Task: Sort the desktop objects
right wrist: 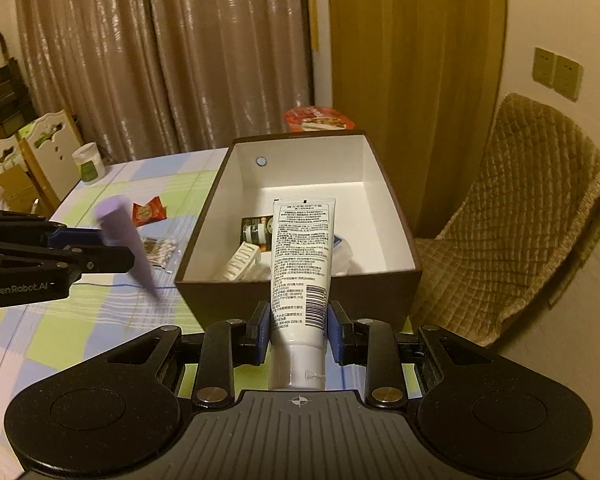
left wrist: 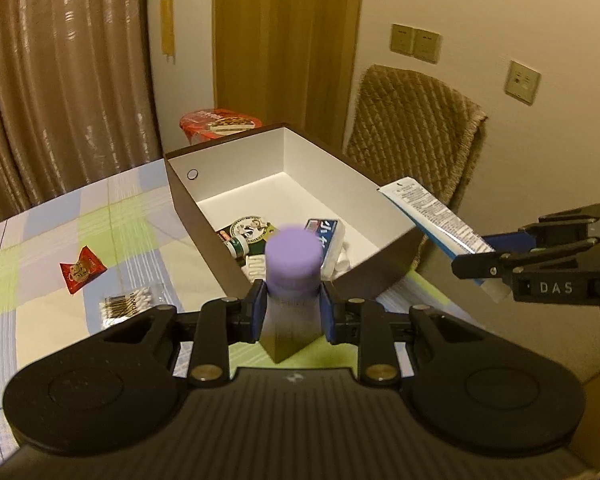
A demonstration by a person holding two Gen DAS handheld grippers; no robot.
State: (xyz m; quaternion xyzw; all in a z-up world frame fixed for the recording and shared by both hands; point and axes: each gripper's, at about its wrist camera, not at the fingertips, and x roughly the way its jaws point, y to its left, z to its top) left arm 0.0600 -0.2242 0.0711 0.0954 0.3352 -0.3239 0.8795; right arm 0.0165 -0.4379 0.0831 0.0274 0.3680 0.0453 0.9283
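Purple tube sits clamped between the blue pads of the left hand-held gripper, cap end pointing forward and its flat crimped tail hanging down toward the checked cloth of the desk. From the right wrist view the same tube appears blurred, tilted with its tail down, held just left of the brown box.

The right hand-held gripper is clamped on a white toothpaste tube, cap toward the camera and crimped end reaching forward over the box's near wall. In the left wrist view that tube slants above the box's right rim, gripped by the right hand-held gripper.

Ahead of both grippers, the open box holds a small green-labelled bottle, a white carton and a blue-and-white packet. Left of the box on the desk lie a red snack packet and a bag of cotton swabs, both just ahead and left of the left gripper. Beyond the box stands a red instant-noodle bowl. A white jar stands at the desk's far left edge. A chair with a quilted cover stands right of the box.
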